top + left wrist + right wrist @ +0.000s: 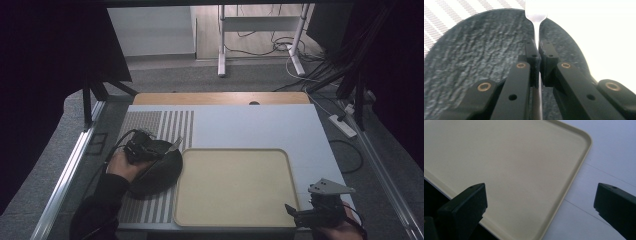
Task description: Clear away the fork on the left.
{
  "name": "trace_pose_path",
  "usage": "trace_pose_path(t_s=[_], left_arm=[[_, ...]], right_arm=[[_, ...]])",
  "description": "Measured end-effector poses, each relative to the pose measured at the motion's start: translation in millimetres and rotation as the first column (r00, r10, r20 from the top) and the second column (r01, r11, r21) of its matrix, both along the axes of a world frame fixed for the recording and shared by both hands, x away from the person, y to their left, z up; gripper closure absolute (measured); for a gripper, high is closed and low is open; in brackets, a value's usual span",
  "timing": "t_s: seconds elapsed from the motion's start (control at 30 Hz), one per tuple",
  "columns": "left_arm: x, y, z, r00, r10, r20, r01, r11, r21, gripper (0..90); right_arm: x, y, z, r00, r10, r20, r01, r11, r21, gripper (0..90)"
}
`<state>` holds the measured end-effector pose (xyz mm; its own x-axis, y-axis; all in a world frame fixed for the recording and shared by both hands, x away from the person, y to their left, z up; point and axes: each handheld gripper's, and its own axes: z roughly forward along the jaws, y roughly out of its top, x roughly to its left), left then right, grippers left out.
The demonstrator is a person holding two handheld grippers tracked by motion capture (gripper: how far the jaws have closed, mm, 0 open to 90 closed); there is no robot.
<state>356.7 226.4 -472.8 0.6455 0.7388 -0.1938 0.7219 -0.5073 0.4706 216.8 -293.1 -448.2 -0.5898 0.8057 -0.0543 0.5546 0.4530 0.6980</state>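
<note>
While the left gripper point(537, 53) has its jaws clenched on the thin handle of a metal utensil point(535, 15), the thing to mind is keeping that handle from twisting between them. In the left gripper view the utensil's pale head widens out just past the jaw tips; it looks like a fork or spoon, though the top is cut off and I cannot tell which. It hangs over the dark, rough-surfaced plate point(481, 47), near that plate's far rim. In the high view the plate point(167, 172) lies on the striped mat point(150, 207) at the left of the bench, its edge just beside the beige tray point(235, 187), and the utensil point(174, 145) pokes out toward the tray.

The right gripper point(540, 200) has its jaws released and wide apart, grasping nothing, hovering over the tray's near right corner point(574, 170); in the high view it point(295, 212) sits low at the bench's front edge.

My judgement is that the utensil is being carried off the plate, probably toward the tray. Since the grip is narrow and far back on the handle, the head could swing, so keep the wrist level, lift clear of both rims, and lower until the utensil lies flat before letting go.
</note>
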Motion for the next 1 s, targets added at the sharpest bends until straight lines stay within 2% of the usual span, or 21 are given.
trace_pose_path(t_s=[0.37,0.57,0.67,0.87,1.0], left_arm=[[-18.1,-15.2,-2.5,0.9998,-0.008,-0.016,0.008,1.0000,0.003,85.7],[-27.0,-19.8,-1.6,0.9994,0.010,-0.034,-0.011,0.9998,-0.018,85.7],[-30.8,-29.8,-2.1,0.9988,0.006,-0.048,-0.007,0.9998,-0.018,85.7],[-36.9,-51.2,-0.1,0.9985,-0.016,-0.052,0.017,0.9998,0.007,85.7],[-39.7,-62.5,0.5,0.9984,-0.021,-0.052,0.021,0.9998,0.006,85.7]], right_arm=[[1.5,-2.0,-0.1,0.9997,-0.021,-0.014,0.021,1.000,0.016,0.0],[1.8,-1.7,-0.3,0.9998,-0.017,-0.014,0.017,1.000,0.014,0.0],[1.8,-1.6,-0.2,0.9998,-0.016,-0.014,0.016,1.000,0.014,0.0],[1.6,-1.2,-0.3,0.9999,-0.011,-0.013,0.011,1.000,0.013,0.0],[1.5,-1.0,-0.2,0.9999,-0.010,-0.013,0.010,1.000,0.009,0.0]])
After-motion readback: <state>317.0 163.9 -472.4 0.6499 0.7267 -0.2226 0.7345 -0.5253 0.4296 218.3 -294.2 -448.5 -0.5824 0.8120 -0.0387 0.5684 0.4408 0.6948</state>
